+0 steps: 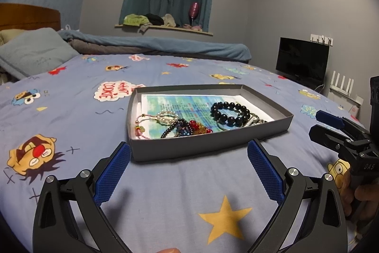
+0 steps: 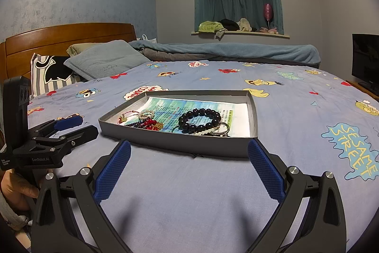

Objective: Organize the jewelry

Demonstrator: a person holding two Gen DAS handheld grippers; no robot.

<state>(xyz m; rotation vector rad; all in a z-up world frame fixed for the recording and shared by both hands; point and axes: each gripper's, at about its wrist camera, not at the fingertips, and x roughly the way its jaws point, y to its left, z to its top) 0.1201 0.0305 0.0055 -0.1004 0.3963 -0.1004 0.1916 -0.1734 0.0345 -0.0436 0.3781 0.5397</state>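
A shallow grey box (image 1: 201, 146) (image 2: 180, 142) lies on the bed, lined with a printed sheet. In it are a black bead bracelet (image 1: 231, 113) (image 2: 200, 119), silver bangles (image 2: 221, 131), a red and dark bead tangle (image 1: 189, 128) (image 2: 148, 123), and a pink cord bracelet (image 1: 142, 125). My left gripper (image 1: 188, 152) (image 2: 88, 125) is open and empty, just short of the box's near wall. My right gripper (image 2: 189, 151) (image 1: 315, 122) is open and empty, also just short of the box, to its right.
The bed has a blue cartoon-print sheet (image 1: 165, 193). Pillows (image 2: 106, 61) and a wooden headboard (image 2: 71, 39) are on the left. A folded blue blanket (image 2: 236, 50) lies across the far side. A black monitor (image 1: 302, 59) stands at the right.
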